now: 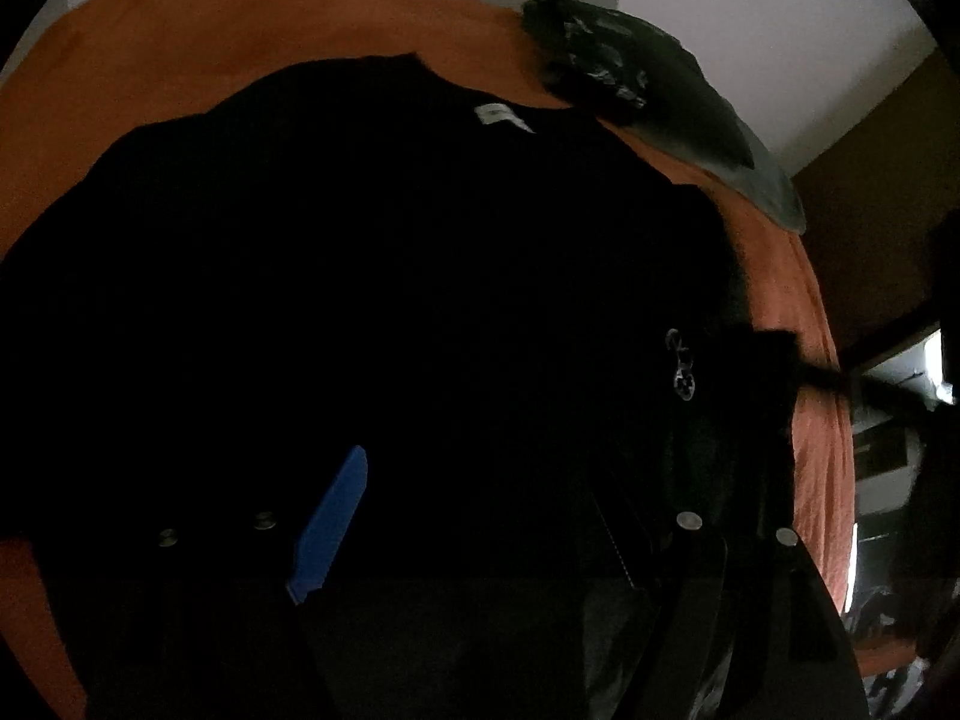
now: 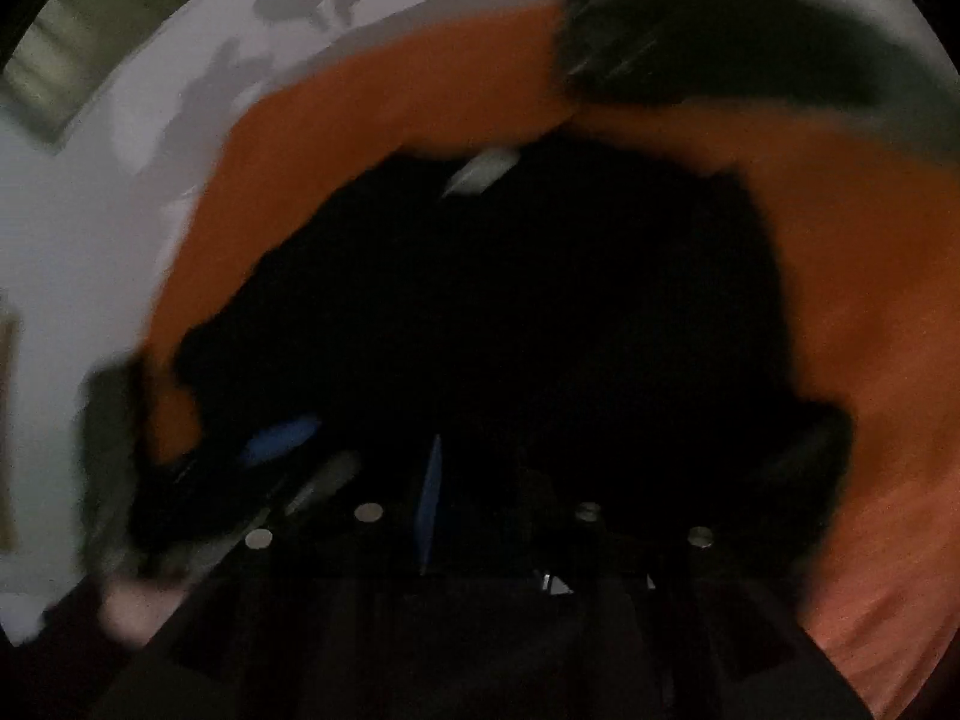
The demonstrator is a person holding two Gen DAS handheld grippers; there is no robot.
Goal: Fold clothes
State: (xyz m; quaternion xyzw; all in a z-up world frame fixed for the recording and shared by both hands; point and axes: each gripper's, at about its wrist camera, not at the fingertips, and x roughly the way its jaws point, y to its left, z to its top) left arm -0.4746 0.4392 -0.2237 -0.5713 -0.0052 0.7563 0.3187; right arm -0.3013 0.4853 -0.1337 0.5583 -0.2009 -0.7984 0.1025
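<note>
Black shirt [image 1: 372, 276] spread on orange sheet [image 1: 180, 48]. Left gripper [image 1: 498, 516] wide, empty; right gripper [image 2: 492, 516] grip unclear — blurred. Grab an edge, fold flat.

Right wrist view, blurred throughout. Black garment [image 2: 510, 300]: spread on the orange bed cover [image 2: 870, 300], filling the middle; white neck label [image 2: 483, 171] at its far edge. Second dark garment [image 2: 720, 42]: bunched, beyond the black garment to the upper right, also on the cover. Pale wall [image 2: 90, 210]: left of the black garment. Right gripper [image 2: 510, 510]: at the near edge of the black garment, one blue finger pad [image 2: 431, 498] seen edge-on, opposite finger lost in darkness; gap indeterminable. Other blue pad [image 2: 279, 438]: left, over the garment's near-left edge.
</note>
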